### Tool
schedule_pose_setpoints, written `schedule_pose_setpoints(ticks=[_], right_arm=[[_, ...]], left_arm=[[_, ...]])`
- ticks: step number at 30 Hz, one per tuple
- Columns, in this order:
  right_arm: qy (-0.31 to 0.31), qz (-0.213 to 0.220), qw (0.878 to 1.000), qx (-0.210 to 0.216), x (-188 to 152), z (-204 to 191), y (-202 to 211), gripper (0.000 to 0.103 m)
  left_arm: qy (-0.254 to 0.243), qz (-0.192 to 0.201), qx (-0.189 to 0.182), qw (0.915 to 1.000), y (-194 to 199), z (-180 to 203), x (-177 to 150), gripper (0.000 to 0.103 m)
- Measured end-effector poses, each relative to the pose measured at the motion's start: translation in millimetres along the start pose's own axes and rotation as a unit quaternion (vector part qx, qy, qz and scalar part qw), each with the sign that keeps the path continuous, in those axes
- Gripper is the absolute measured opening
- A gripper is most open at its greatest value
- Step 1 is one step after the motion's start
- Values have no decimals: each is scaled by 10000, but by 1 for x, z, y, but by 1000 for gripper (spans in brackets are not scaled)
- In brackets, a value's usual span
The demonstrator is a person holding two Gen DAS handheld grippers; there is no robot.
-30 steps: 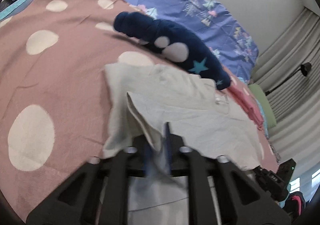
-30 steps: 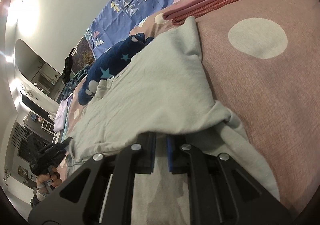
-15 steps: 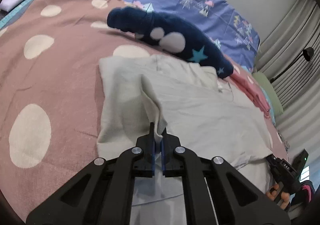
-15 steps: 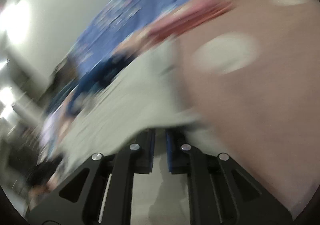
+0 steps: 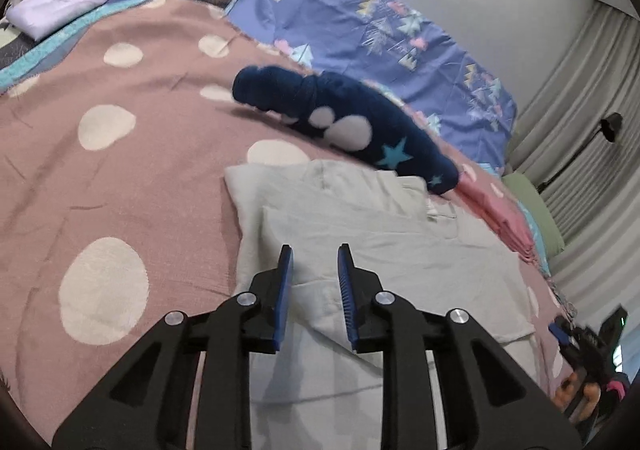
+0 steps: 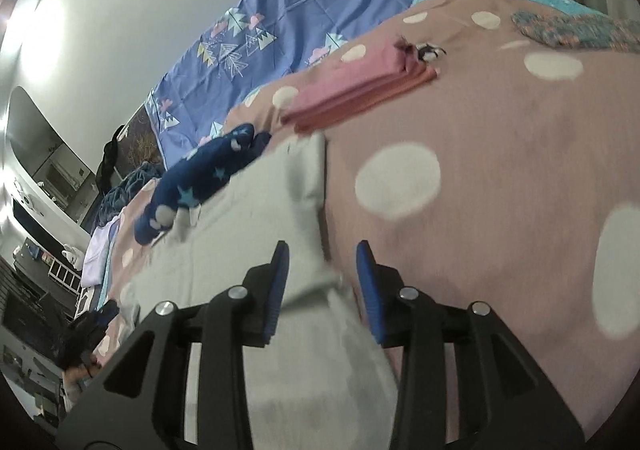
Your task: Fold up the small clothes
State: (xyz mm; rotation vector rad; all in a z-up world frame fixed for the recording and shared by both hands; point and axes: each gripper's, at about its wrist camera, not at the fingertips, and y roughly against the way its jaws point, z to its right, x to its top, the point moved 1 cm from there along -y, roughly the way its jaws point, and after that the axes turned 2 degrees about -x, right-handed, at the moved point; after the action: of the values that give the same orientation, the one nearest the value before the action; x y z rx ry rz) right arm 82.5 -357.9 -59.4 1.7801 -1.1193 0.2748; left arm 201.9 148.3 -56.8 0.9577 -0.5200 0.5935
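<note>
Two folded piles (image 5: 504, 214) (image 5: 68, 4) (navy roll (image 5: 344, 122) nearer)

A pale grey cotton garment (image 5: 384, 250) lies flat on the pink polka-dot bedspread (image 5: 120, 178); behind it lie a rolled navy star-print fleece (image 5: 344, 122) and folded pink cloth (image 6: 360, 90).

Polka-dot bed cover (image 5: 120, 170) carries pale garment (image 5: 380, 250), navy roll (image 5: 344, 122), pink stack (image 6: 360, 90).

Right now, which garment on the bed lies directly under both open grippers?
The pale grey cotton garment, spread flat; the rolled navy star-print fleece and folded pink cloth lie farther away.
</note>
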Motion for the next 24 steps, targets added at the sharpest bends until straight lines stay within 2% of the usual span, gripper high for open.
schedule_pose_setpoints(ticks=[2, 3, 4, 5, 6, 7, 9, 10, 11, 15, 19, 20, 22, 24], right_arm=[[94, 43, 9999, -49, 6, -4, -3, 41], [112, 44, 9999, -57, 8, -4, -5, 42], [122, 23, 9999, -41, 8, -6, -8, 43], [105, -15, 9999, -12, 6, -6, -11, 43], [81, -63, 9999, 10, 5, -6, -14, 43], [51, -142, 9999, 25, 2, -5, -18, 43], [31, -256, 9997, 32, -2, -5, -24, 43], [47, -300, 9995, 22, -4, -4, -26, 43], [80, -318, 9995, 5, -4, -4, -27, 43], [199, -197, 9995, -125, 10, 1, -26, 45], [43, -297, 9995, -58, 40, 6, -46, 46], [15, -374, 9993, -16, 47, 5, -55, 46], [4, -521, 9986, 22, 60, 1, -73, 46], [-22, -579, 9983, 31, 70, -3, -87, 46]], left_arm=[[-210, 38, 6, 9998, 7, 11, -5, 40], [-422, 48, 33, 9991, 8, 22, -10, 41], [-630, -12, 19, 9980, 7, 31, -15, 44], [-857, -137, 59, 9962, 3, 41, -20, 53], [-1106, -308, 235, 9931, -4, 51, -26, 58], [-1536, -567, 783, 9834, -17, 62, -38, 61], [-2017, -820, 1515, 9642, -34, 69, -53, 61], [-2165, -838, 1759, 9566, -38, 68, -60, 61], [-2132, -744, 1756, 9582, -34, 67, -61, 61], [-1477, -473, 1695, 9732, -2, 43, -55, 60], [-1084, -329, 1495, 9823, 18, 29, -49, 45], [-1036, -289, 1502, 9828, 19, 28, -46, 41], [-1031, -60, 1457, 9839, 22, 36, -39, 40], [-1130, 115, 1172, 9866, 23, 50, -34, 40]])
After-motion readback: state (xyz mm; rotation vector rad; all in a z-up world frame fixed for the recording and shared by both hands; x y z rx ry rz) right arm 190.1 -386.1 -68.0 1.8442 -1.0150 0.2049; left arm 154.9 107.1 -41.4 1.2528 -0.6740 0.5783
